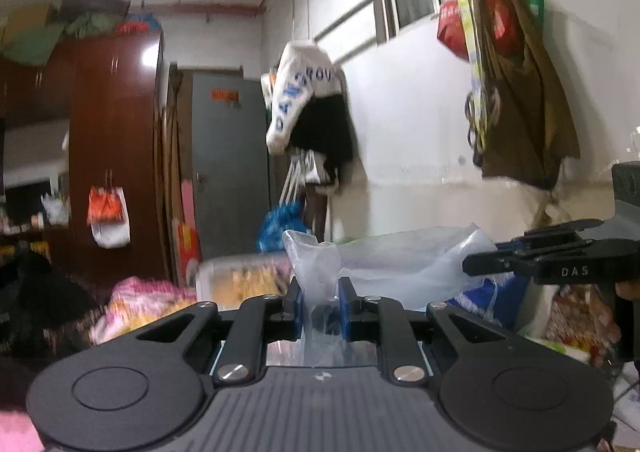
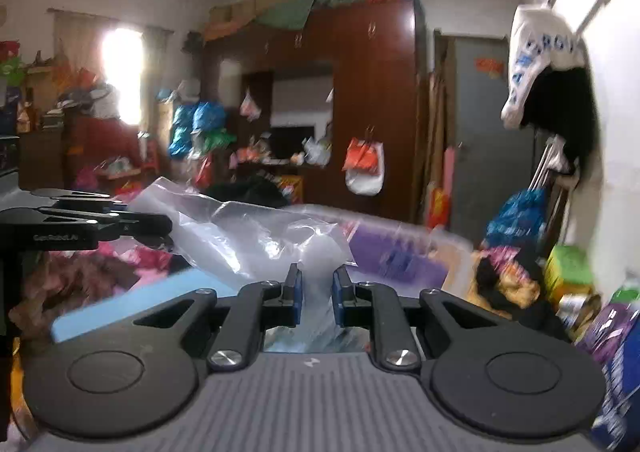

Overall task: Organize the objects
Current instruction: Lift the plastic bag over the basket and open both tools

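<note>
A cluttered home bedroom: a tall wooden wardrobe (image 2: 372, 100), hanging clothes (image 1: 308, 108), and bags (image 1: 500, 64) on a rail.

From the left wrist we are looking almost level along its fingers (image 1: 345, 304) toward the white wall (image 1: 400, 132) and grey door (image 1: 228, 156). From the right wrist we are facing further left, into the room. Both views are sharing the clear plastic bag (image 1: 384, 256), close ahead, the door and the brown wardrobe (image 2: 372, 92).

The surface underneath stays hidden. At nine o'clock a pink heap of clothes (image 1: 148, 294) sprawls; at twelve sits a clear lidded box (image 1: 240, 276).
</note>
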